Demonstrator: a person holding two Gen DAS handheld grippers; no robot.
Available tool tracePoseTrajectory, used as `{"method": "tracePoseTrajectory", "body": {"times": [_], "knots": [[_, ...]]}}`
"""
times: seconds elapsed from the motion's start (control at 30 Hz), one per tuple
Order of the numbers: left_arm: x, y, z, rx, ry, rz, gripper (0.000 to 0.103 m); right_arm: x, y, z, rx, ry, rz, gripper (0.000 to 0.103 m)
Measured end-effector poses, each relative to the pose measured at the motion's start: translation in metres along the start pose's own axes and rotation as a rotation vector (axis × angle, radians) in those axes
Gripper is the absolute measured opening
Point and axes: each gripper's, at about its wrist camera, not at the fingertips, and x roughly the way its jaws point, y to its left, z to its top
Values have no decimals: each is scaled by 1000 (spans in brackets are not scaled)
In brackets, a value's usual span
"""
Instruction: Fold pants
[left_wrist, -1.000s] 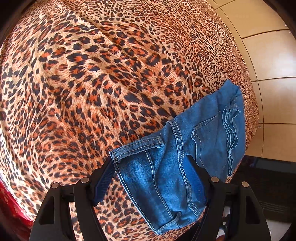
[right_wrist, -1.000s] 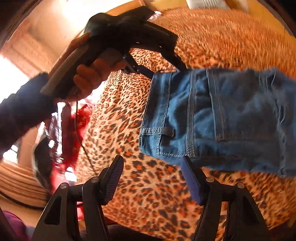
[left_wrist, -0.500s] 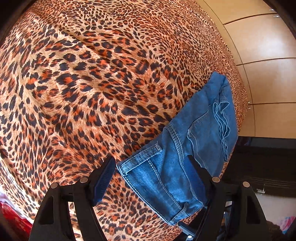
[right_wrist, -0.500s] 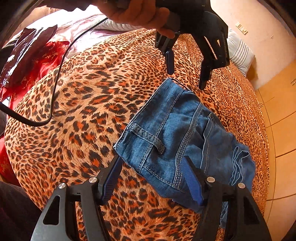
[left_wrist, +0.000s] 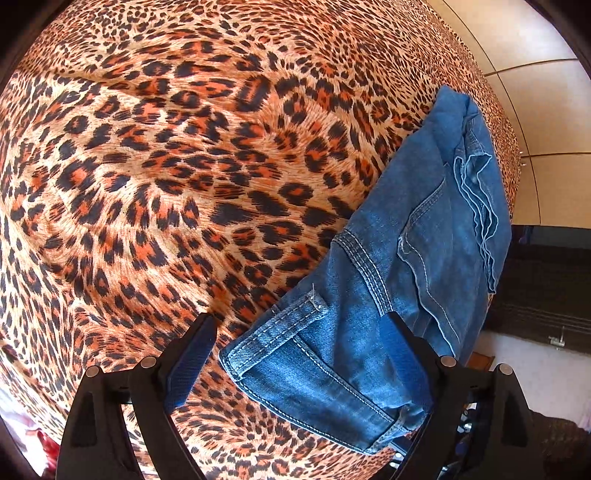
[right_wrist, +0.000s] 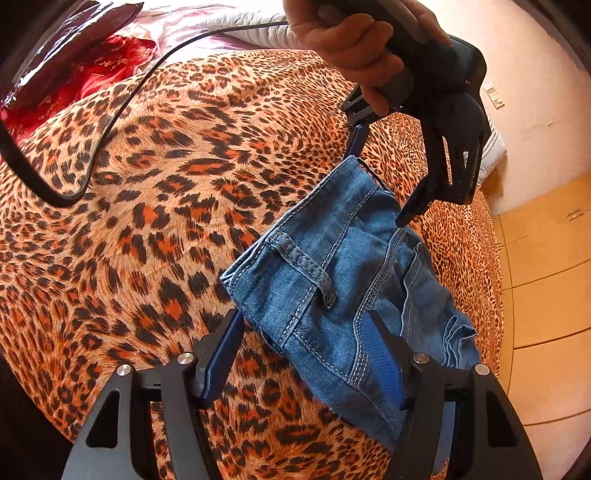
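Denim jeans (left_wrist: 388, 288), folded small, are being released between the opening left gripper (left_wrist: 299, 358); the right gripper's (right_wrist: 306, 350) spread jaws straddle the waistband; smoothing is judged next.

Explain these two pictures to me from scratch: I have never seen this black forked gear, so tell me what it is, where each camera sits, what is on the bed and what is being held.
There is no robot here. A person holds a hand-held two-finger gripper in each hand, and a wide-angle camera on each one looks forward along its fingers. So the black prongs with blue pads at the bottom of each picture belong to the gripper carrying that camera: the left gripper in one view, the right gripper in the other.

The right view also shows the person's hand holding the left gripper above the bed.

On the leopard-print bedspread lie folded blue jeans, the only garment being worked on. Red fabric sits at the far edge.

Nothing is gripped. The left fingers are spreading over the jeans; the right fingers straddle a corner without pressing.
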Motion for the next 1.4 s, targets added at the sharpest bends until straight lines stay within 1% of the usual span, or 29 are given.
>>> {"method": "tracePoseTrajectory", "body": {"times": [0.07,0.13,0.27,0.47,0.57,0.63,0.7,0.73,0.77,0.83,0.87,0.9,0.93,0.97,1.07,1.17,1.27,1.4], "knots": [[3,-2,0,-8,7,-26,89,4,2,0,-11,8,-16,67],[8,-4,7,-20,10,-25,89,7,6,1,-21,7,-21,66],[5,1,6,-39,18,-33,89,10,9,4,-36,0,-45,65],[12,-8,4,-8,32,11,91,8,14,2,-39,-11,-76,65],[14,-10,5,-16,35,23,92,9,16,2,-46,-22,-87,65],[16,-13,5,-18,34,29,92,11,14,3,-28,-24,-82,65],[16,-14,5,-32,31,28,91,14,10,5,-16,-24,-62,54],[18,-16,6,-40,28,31,89,16,9,6,-24,-22,-60,45],[18,-15,5,-50,24,37,86,17,10,8,-40,-22,-58,38],[14,-12,3,-74,16,50,75,18,9,10,-56,-21,-49,31],[12,-10,2,-87,14,46,65,16,7,10,-51,-22,-44,29],[11,-8,0,-102,20,28,46,13,3,10,-38,-28,-38,29],[11,-5,-3,-130,34,-9,38,10,-2,11,-20,-34,-32,28],[9,-3,-6,-159,30,-38,33,6,-8,11,2,-41,-27,27],[3,-3,-13,-195,-14,-74,25,-5,-26,11,72,-53,-5,25],[-4,-5,-21,-244,-60,-134,19,-15,-44,10,129,-69,-2,24],[-13,-8,-25,-290,-105,-199,15,-22,-65,7,183,-73,4,23],[-30,-18,-21,-310,-161,-240,14,-30,-92,-1,237,-83,-18,22]]}}
